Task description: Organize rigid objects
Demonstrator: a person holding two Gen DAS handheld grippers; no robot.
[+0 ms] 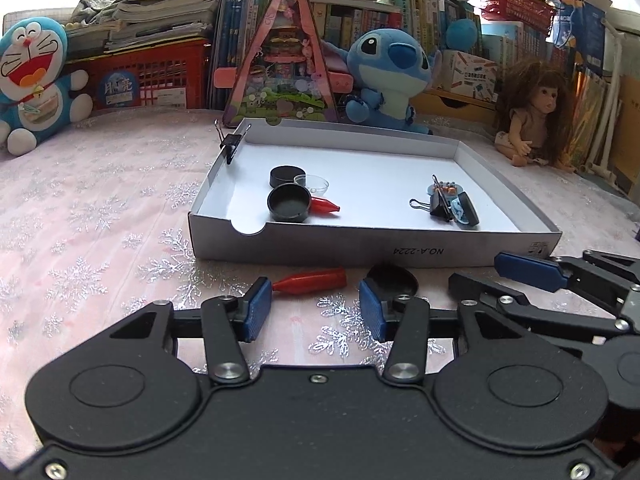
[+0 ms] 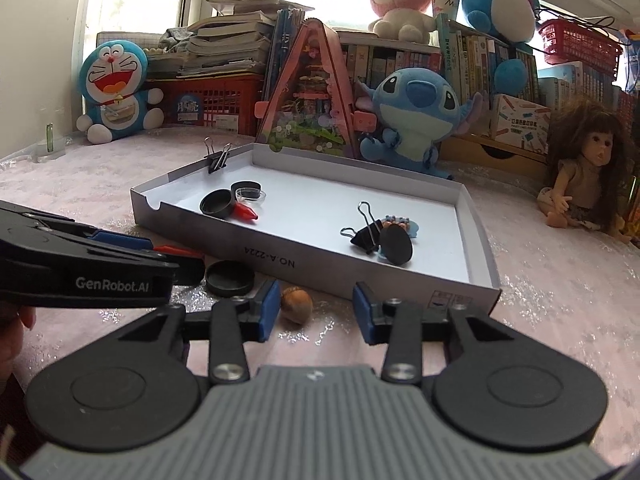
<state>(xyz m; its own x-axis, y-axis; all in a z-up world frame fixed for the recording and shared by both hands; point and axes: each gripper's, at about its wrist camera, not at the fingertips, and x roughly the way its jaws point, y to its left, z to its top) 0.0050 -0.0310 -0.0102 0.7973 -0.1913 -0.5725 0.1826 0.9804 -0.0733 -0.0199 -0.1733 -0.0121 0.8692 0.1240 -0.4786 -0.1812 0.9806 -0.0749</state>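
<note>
A shallow grey-white box (image 1: pixel 376 246) (image 2: pixel 476 216) lies on the table. It holds black lids (image 1: pixel 289 202), a clear dish (image 1: pixel 312 182), a red cap (image 1: pixel 325 206) and binder clips (image 1: pixel 438 202) (image 2: pixel 368 232). In front of the box lie a red cap (image 1: pixel 310 281), a black lid (image 1: pixel 394 280) (image 2: pixel 230 278) and a brown acorn (image 2: pixel 297 305). My left gripper (image 1: pixel 316 312) is open and empty, just short of the red cap and the black lid. My right gripper (image 2: pixel 316 310) is open and empty, with the acorn just ahead near its left finger.
A pink snowflake cloth (image 1: pixel 100 220) covers the table. Plush toys (image 1: pixel 32 80) (image 2: pixel 416 116), a triangular pink tin (image 1: pixel 284 64), a doll (image 2: pixel 584 168), red baskets and books line the back. A binder clip (image 1: pixel 230 142) grips the box's left wall.
</note>
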